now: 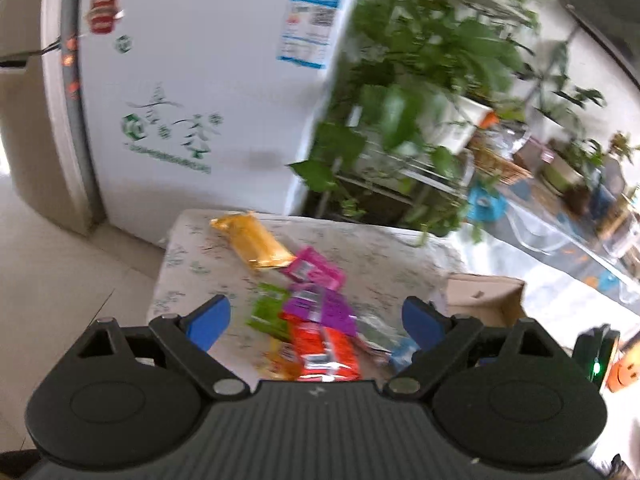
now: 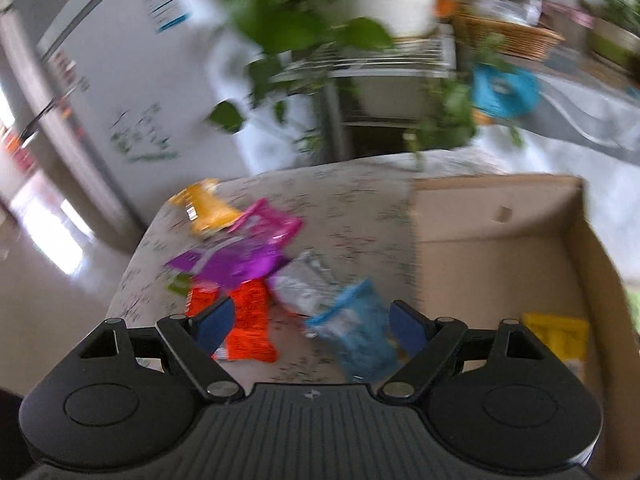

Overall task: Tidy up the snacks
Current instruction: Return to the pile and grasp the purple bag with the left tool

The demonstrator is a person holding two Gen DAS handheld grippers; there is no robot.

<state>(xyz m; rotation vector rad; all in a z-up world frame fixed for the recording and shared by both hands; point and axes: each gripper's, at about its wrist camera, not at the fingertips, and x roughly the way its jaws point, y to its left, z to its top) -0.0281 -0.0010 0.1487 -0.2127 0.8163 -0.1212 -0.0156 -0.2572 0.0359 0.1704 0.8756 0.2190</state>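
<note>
my left claw (image 1: 316, 322) hangs spread and empty over the counter (image 1: 384, 268), above a red packet (image 1: 324, 354), with purple (image 1: 324, 308), green (image 1: 267, 314) and pink (image 1: 316, 270) packets beyond and an orange bag (image 1: 256, 242) farthest. my right claw (image 2: 310, 326) is spread too, gripping nothing, with a blue packet (image 2: 358, 338) between its fingers. behind the counter stand a white fridge (image 1: 192, 92) and leafy plants (image 1: 420, 80). only the right view looks into the cardboard box (image 2: 496, 248) beside the snacks, where a yellow packet (image 2: 560, 334) lies; the left view catches only its corner.
</note>
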